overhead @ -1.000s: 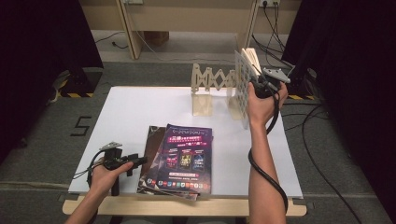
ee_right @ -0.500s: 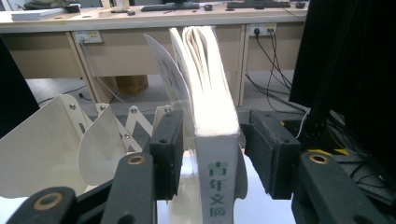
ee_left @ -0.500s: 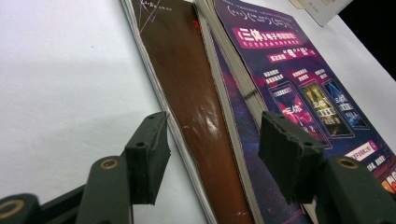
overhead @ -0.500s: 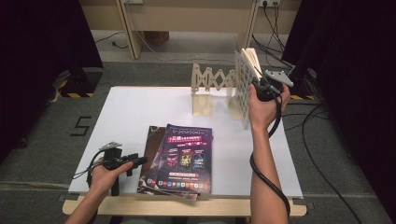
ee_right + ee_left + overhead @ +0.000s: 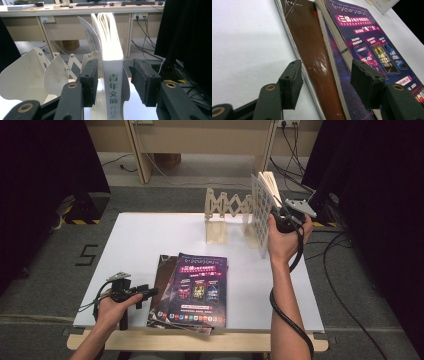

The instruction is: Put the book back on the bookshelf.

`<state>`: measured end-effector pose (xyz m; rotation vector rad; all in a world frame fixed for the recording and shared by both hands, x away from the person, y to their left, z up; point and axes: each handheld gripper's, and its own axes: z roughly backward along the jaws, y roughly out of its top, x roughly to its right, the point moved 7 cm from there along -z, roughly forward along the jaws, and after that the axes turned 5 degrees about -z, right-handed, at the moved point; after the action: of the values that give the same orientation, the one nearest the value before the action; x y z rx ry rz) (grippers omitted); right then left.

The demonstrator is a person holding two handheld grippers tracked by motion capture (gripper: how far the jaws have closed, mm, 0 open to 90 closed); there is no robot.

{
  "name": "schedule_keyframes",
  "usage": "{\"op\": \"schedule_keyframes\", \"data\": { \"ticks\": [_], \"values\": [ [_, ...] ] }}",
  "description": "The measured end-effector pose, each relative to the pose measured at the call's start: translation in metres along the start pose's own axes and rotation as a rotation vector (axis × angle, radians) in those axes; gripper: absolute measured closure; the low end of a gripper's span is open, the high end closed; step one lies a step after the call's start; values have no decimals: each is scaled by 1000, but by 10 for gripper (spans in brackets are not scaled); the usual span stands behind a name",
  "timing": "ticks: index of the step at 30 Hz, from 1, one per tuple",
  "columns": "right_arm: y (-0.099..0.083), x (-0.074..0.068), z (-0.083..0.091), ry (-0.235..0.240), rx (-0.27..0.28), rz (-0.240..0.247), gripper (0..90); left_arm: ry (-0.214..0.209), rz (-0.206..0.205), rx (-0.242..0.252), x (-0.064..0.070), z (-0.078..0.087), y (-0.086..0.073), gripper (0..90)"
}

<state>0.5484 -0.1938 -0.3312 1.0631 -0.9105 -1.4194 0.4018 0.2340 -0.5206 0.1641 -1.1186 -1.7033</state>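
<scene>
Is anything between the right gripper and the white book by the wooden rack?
Nothing visible does. The white book has its spine between the open jaws of the right gripper, with a small gap at each side. The wooden rack stands beyond it.

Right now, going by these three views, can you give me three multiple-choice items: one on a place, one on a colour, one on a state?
1. Where is the white book?
A. Flat on the magazines
B. Upright at the wooden rack
C. On the floor

2. What colour is most of the top magazine?
A. Green
B. Yellow
C. Purple

3. How do the jaws of the left gripper stand?
A. Open
B. Shut on a magazine
C. Shut on nothing

Answers:
1 B: the high view shows it standing at the rack's right end.
2 C: its cover is purple with a pink title band.
3 A: the left gripper view shows a wide gap between them, with the magazine edges beyond.
</scene>
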Motion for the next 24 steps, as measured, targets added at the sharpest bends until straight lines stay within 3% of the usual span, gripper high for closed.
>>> {"op": "schedule_keyframes", "data": {
  "ticks": [24],
  "values": [
    [-17, 1, 22, 25, -19, -11, 562, -21, -12, 1, 11, -3, 4, 418]
  ]
}}
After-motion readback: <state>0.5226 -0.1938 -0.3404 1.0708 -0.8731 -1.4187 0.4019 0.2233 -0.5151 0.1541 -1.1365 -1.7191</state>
